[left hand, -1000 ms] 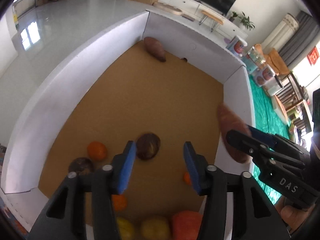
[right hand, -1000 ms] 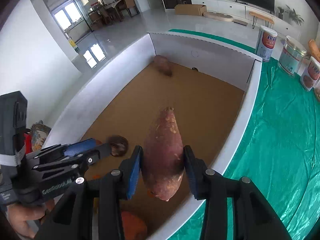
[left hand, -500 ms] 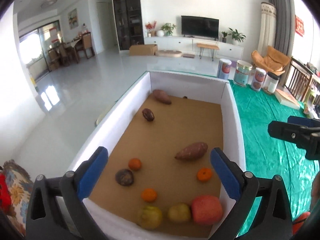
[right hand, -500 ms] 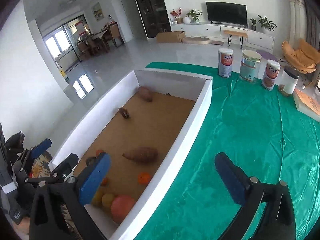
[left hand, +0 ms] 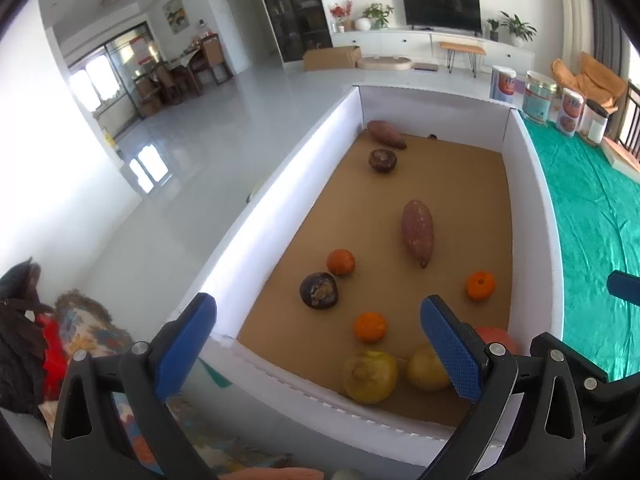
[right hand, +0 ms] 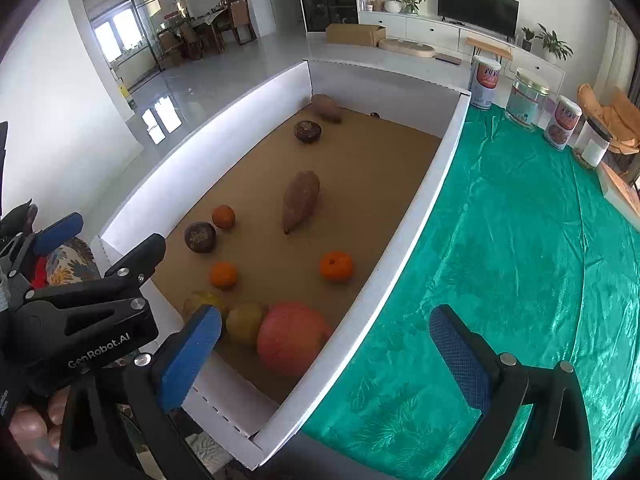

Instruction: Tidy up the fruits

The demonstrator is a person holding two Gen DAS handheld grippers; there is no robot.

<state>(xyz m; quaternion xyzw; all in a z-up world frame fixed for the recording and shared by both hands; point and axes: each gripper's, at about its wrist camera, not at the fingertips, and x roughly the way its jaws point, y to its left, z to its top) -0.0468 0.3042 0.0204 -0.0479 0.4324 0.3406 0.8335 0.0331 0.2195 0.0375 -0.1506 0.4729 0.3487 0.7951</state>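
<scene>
- Left wrist view: left gripper (left hand: 318, 330) spread wide, empty, above the white box's (left hand: 532, 216) near end.
- Right gripper (right hand: 326, 350) likewise spread, empty, over the box's near corner.
- Risk: round oranges (left hand: 341, 262) may roll off if nudged.

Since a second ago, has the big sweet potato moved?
Yes. The sweet potato has left the right gripper and now lies mid-floor in the white box, jaws open and empty.

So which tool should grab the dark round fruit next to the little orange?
Probably left. The left tool is open and hangs over the box's near end, close to the dark round fruit. The right tool, also open, sits mostly over the green cloth.
</scene>
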